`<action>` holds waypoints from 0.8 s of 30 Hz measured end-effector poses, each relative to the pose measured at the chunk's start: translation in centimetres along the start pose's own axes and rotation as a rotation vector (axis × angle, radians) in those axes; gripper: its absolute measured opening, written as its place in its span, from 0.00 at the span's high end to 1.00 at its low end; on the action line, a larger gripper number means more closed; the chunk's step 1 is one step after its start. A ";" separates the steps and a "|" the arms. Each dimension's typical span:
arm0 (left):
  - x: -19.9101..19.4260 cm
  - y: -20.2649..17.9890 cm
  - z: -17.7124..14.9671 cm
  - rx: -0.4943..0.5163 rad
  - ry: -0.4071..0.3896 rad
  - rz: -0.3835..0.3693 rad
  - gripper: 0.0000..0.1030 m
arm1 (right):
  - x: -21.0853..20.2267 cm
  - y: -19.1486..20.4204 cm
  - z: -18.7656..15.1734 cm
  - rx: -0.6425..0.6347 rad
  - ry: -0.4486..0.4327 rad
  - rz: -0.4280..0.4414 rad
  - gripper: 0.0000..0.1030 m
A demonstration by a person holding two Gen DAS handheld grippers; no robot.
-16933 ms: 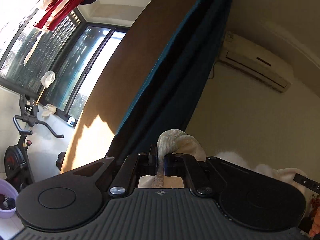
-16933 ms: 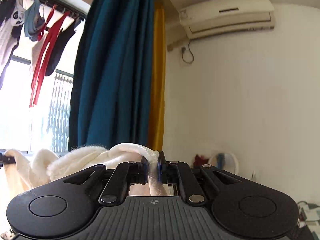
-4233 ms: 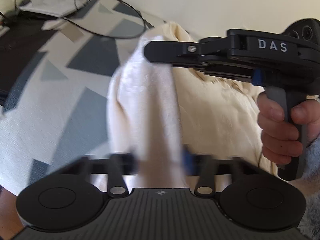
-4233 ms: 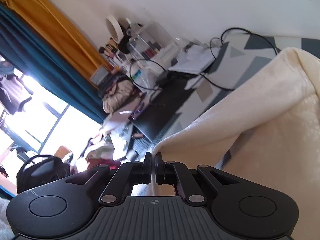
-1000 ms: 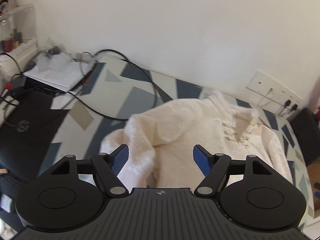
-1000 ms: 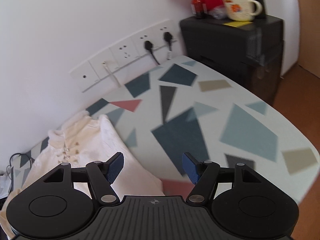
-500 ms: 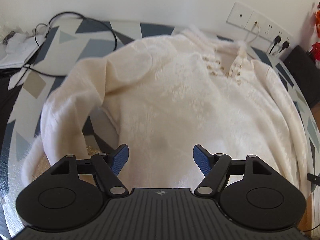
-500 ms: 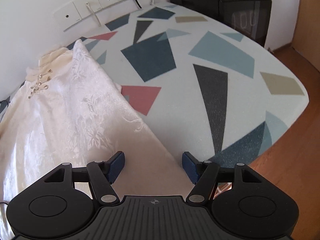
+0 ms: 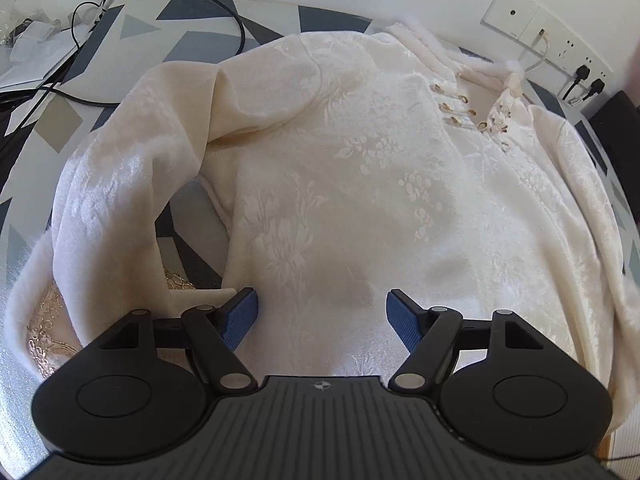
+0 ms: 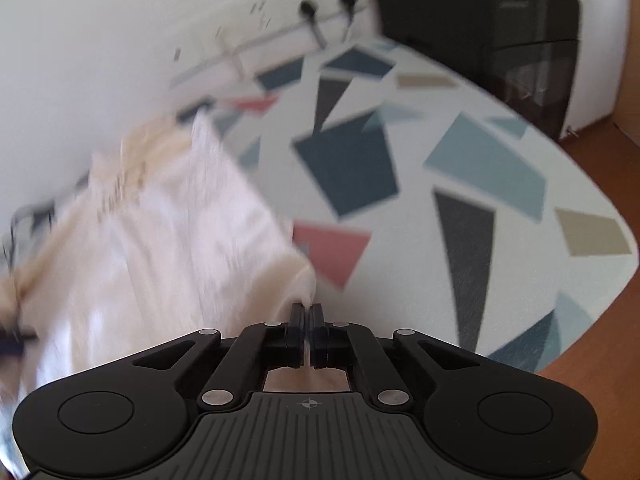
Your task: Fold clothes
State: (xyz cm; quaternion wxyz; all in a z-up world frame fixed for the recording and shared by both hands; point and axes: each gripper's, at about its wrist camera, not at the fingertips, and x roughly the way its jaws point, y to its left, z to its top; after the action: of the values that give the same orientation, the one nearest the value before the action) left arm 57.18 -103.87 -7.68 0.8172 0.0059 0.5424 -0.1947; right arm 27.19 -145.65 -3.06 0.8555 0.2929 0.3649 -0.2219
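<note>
Blue ribbed pads face each other across a wide gap on the left gripper (image 9: 322, 314), which hovers spread apart over the lower body of the cream garment (image 9: 360, 200), holding nothing. The garment lies front-up on the patterned tabletop (image 9: 192, 12), its white surface printed with grey and blue triangles. From the gripper outward, the floral-textured cloth runs up to a furry collar (image 9: 460, 56) with a row of small gold fastenings (image 9: 460, 108) below it. One sleeve (image 9: 132, 184) is bent over beside the body, and its cuff with gold trim lies next to the left finger. Beyond the collar, a black cable (image 9: 224, 8) loops on the tabletop, and wall sockets (image 9: 548, 40) sit behind the collar's far side.

The right gripper (image 10: 306, 316) is pinched tight on a corner of the garment's edge (this view is blurred), the cloth trailing away from its tips. A dark cabinet (image 10: 500, 32) stands past the tabletop's far end.
</note>
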 end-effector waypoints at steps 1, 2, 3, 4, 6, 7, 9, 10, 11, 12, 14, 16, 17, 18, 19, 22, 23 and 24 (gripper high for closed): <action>0.1 -0.1 0.0 0.005 -0.003 0.001 0.28 | -0.5 -0.3 1.2 0.038 -0.030 -0.002 0.98; 0.1 -0.2 -0.1 0.010 -0.006 0.001 0.25 | -1.0 -0.7 2.5 0.077 -0.058 -0.004 0.98; 0.2 -0.3 -0.1 0.013 -0.008 0.002 0.23 | -1.6 -0.9 3.6 0.106 -0.104 0.005 0.98; 0.3 -0.4 -0.1 0.012 -0.007 0.004 0.22 | -2.1 -1.1 4.7 0.133 -0.154 0.018 0.98; 0.4 -0.6 0.1 0.004 -0.004 0.009 0.20 | -3.1 -1.0 7.1 0.154 -0.244 0.025 0.98; 0.4 -0.6 0.1 -0.004 -0.004 0.011 0.20 | -3.1 -0.9 8.4 0.153 -0.274 0.026 0.98; 0.5 -0.7 0.3 -0.022 -0.002 0.016 0.19 | -2.8 -0.6 11.2 0.145 -0.327 0.030 0.98; 0.5 -0.7 0.3 -0.031 -0.001 0.019 0.19 | -2.0 -0.4 12.5 0.140 -0.337 0.026 0.98; 0.6 -0.8 0.4 -0.040 0.001 0.023 0.19 | -1.0 -0.2 13.7 0.134 -0.344 0.021 0.98; 0.6 -0.8 0.4 -0.047 0.003 0.027 0.19 | 0.0 0.1 15.0 0.129 -0.350 0.015 0.98; 0.7 -0.9 0.5 -0.060 0.006 0.037 0.19 | 2.1 0.6 17.5 0.118 -0.363 0.005 0.98; 0.8 -1.1 0.6 -0.070 0.011 0.049 0.19 | 4.1 1.1 19.9 0.107 -0.376 -0.006 0.98; 0.9 -1.2 0.7 -0.075 0.014 0.059 0.19 | 5.1 1.3 21.2 0.101 -0.383 -0.012 0.98; 1.0 -1.3 0.8 -0.079 0.016 0.068 0.19 | 6.1 1.6 22.4 0.096 -0.389 -0.017 0.98; 1.0 -1.5 1.0 -0.086 0.019 0.075 0.19 | 7.2 1.8 23.3 0.072 -0.399 -0.031 0.98; 1.2 -1.6 1.9 -0.129 0.023 0.089 0.19 | 10.0 2.1 24.0 0.031 -0.376 -0.061 0.98; 1.2 -1.7 2.4 -0.142 0.020 0.086 0.19 | 10.6 2.2 23.9 0.019 -0.363 -0.062 0.98; 1.2 -1.9 2.8 -0.155 0.016 0.083 0.19 | 11.3 2.3 23.8 0.006 -0.351 -0.064 0.98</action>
State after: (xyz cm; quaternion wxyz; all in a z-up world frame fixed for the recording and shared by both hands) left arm 59.46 -106.59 -7.19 0.8183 -0.0332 0.5616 -0.1180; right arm 47.54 -161.63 2.56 0.8976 0.2406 0.2183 -0.2979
